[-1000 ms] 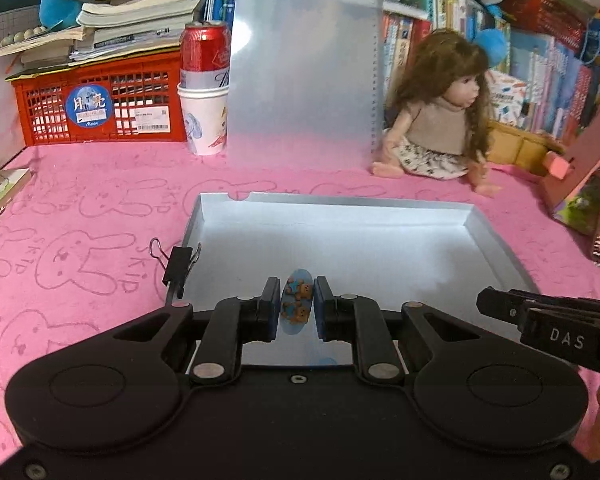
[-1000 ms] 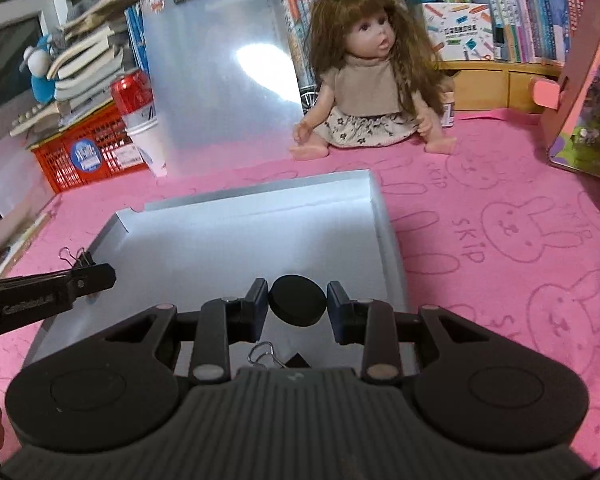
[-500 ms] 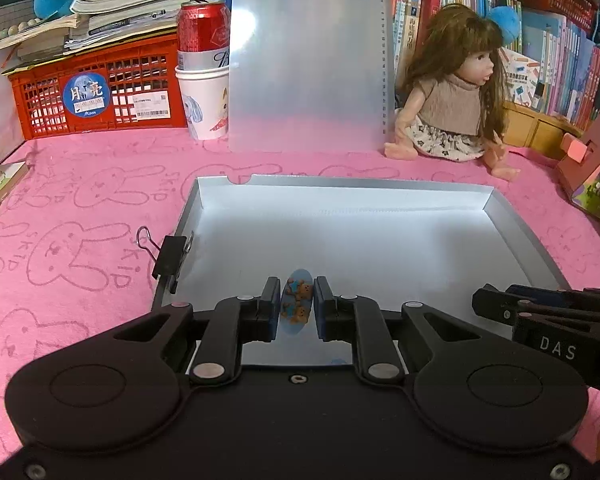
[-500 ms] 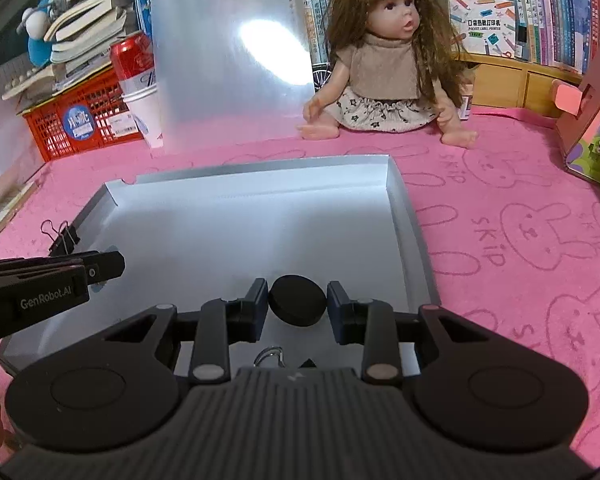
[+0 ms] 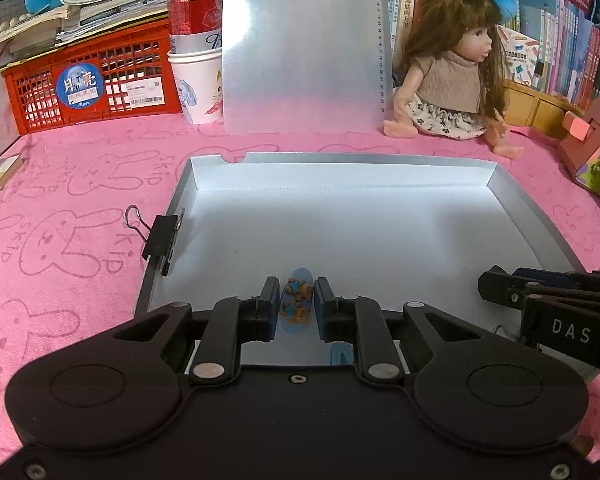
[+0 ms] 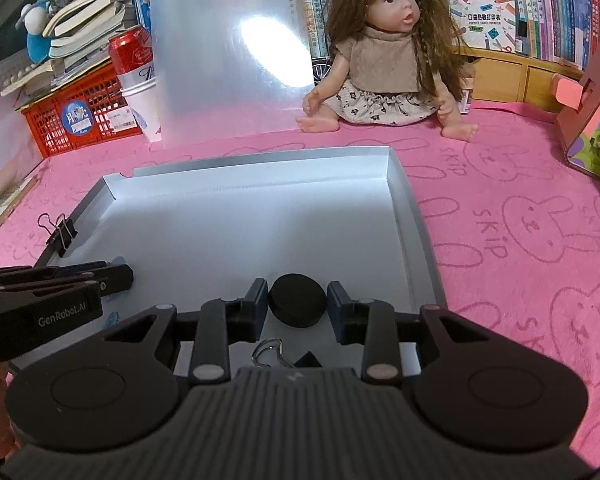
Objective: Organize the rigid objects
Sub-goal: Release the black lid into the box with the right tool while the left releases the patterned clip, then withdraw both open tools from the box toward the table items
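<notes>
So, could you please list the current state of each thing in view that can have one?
Left gripper: shut on the bear sticker, held on edge.
Right gripper: jaws opening, small gaps beside the black disc between them.
Silver tray: lidless, nearly bare.
Binder clip: clamped on the tray's left wall.
Red can: upright in a paper cup.
Doll: sitting upright.

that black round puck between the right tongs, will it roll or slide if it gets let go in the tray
The black puck looks like a short, flat-faced disc, so it will probably settle flat rather than roll. It seems rigid and light. The tray floor looks smooth, so it might slide slightly; the right tongs are opening around it.
</notes>
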`<state>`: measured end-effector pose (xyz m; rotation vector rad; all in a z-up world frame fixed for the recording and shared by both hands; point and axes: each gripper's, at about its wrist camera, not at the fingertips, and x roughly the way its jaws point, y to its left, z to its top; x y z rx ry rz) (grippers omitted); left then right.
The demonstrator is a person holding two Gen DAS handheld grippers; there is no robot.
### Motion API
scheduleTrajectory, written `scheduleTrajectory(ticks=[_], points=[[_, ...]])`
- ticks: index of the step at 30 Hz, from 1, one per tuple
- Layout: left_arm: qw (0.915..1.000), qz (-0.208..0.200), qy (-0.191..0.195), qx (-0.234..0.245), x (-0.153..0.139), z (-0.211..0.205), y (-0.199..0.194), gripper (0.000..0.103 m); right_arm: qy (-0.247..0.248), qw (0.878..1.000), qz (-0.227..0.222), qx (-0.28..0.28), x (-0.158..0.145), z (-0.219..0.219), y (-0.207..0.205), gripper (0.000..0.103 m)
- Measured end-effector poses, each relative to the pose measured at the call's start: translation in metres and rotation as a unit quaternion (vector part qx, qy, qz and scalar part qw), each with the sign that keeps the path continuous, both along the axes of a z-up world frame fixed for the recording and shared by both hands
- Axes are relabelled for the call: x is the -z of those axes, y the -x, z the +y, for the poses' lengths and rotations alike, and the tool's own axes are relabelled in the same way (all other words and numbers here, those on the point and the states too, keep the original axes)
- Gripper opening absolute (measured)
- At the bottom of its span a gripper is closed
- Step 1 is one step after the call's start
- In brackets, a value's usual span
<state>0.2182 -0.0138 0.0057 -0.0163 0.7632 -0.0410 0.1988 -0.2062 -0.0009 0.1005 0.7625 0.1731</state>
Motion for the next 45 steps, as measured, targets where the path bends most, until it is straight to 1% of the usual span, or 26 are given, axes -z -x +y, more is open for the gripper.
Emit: scheduleTrajectory(ticks=[1,2,4,5,6,7,9,11,17,19,21,27,32,34,37,45], points=[[1.0000,0.000,0.000,0.001,0.000,0.000,0.001,0.018,0.000,1.000,-0.001,-0.001,0.000,0.000,0.001,0.041],[1.0000,0.000,0.000,0.001,-0.001,0.000,0.001,0.021,0.001,1.000,-0.003,-0.002,0.000,0.000,0.002,0.041],[1.0000,-0.002,0.002,0.003,-0.002,0.000,0.002,0.030,0.003,1.000,-0.006,-0.002,-0.001,0.000,0.003,0.042],[1.0000,-0.003,0.003,0.003,-0.003,0.001,0.003,0.039,0.003,1.000,-0.007,-0.002,-0.002,0.000,0.004,0.044],[1.0000,-0.006,0.003,0.001,-0.004,0.001,0.004,0.046,0.003,1.000,-0.009,-0.002,-0.003,-0.001,0.005,0.049],[1.0000,-0.009,0.002,-0.001,-0.006,0.001,0.006,0.049,0.003,1.000,-0.013,-0.001,-0.004,-0.001,0.006,0.057],[0.9999,-0.016,0.004,-0.001,-0.010,0.002,0.011,0.056,0.002,1.000,-0.018,-0.001,-0.007,-0.002,0.009,0.063],[0.9998,-0.021,0.005,0.002,-0.014,0.002,0.015,0.060,0.002,1.000,-0.024,0.000,-0.009,-0.003,0.011,0.069],[0.9993,-0.035,0.011,0.010,-0.025,0.004,0.034,0.070,-0.006,0.999,-0.042,-0.004,-0.018,-0.008,0.023,0.081],[0.9990,-0.040,0.015,0.013,-0.028,0.005,0.041,0.073,-0.006,0.999,-0.047,-0.007,-0.022,-0.010,0.027,0.084],[0.9985,-0.048,0.019,0.017,-0.032,0.006,0.049,0.077,-0.006,0.998,-0.055,-0.009,-0.025,-0.011,0.033,0.085],[0.9973,-0.064,0.021,0.027,-0.040,0.007,0.073,0.080,0.001,0.996,-0.085,-0.013,-0.033,-0.015,0.057,0.089],[0.9967,-0.069,0.033,0.027,-0.041,0.014,0.095,0.081,0.016,0.992,-0.125,-0.018,-0.035,-0.023,0.088,0.095],[0.9964,-0.073,0.033,0.026,-0.040,0.016,0.105,0.081,0.025,0.990,-0.137,-0.022,-0.034,-0.027,0.100,0.095],[0.9964,-0.076,0.029,0.026,-0.038,0.020,0.120,0.081,0.034,0.989,-0.140,-0.021,-0.030,-0.032,0.113,0.096],[0.9964,-0.076,0.029,0.023,-0.027,0.029,0.156,0.082,0.037,0.989,-0.140,-0.013,-0.017,-0.045,0.142,0.096]])
